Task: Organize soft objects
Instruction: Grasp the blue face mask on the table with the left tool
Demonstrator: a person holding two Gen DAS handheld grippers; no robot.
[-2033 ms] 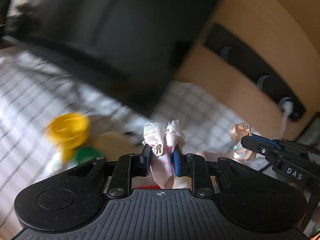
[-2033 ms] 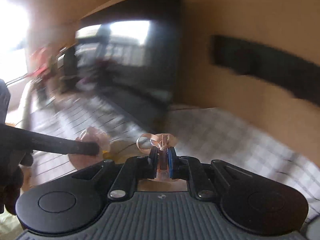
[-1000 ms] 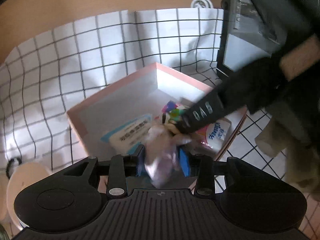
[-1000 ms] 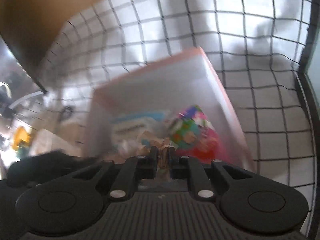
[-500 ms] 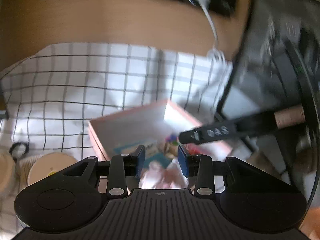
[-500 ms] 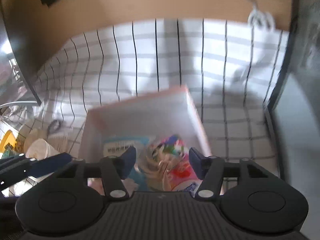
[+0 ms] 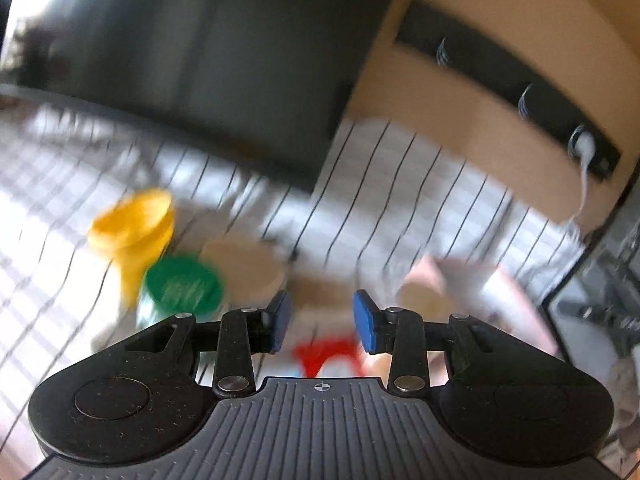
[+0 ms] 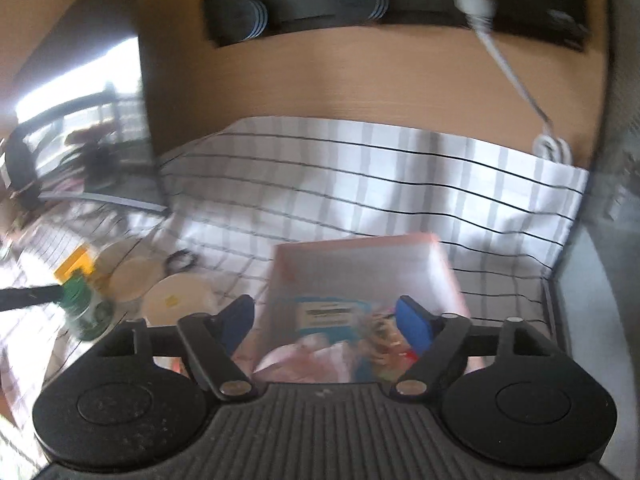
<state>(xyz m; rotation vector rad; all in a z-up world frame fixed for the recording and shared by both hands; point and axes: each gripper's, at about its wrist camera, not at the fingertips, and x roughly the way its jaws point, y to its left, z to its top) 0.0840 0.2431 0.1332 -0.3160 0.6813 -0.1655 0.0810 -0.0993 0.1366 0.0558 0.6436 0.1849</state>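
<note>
The pink box [image 8: 352, 242] sits on the checked cloth just ahead of my right gripper [image 8: 325, 322]. Its jaws are opening wide, with nothing pressed between the pads. Inside the box lie a blue tissue pack [image 8: 324, 312], crumpled pale pink fabric [image 8: 304, 356] and a colourful packet [image 8: 384, 332]. My left gripper [image 7: 320, 320] hovers over the left of the table; its jaws are closing slowly and hold nothing. In that blurred view the pink box [image 7: 508, 280] is off to the right and something red [image 7: 328, 354] lies below the pads.
A yellow cup [image 7: 132, 220], a green-lidded jar [image 7: 182, 286] and a beige round lid [image 7: 244, 268] stand left of the box. A black hair tie [image 8: 182, 260] lies on the cloth. A dark screen [image 7: 200, 60] stands behind, and a power strip [image 8: 360, 8] with a white cable hangs on the wall.
The left gripper let the pale fabric drop into the box and swung left toward the cups. The right gripper opened, released its ribbon piece into the box and drew back upward.
</note>
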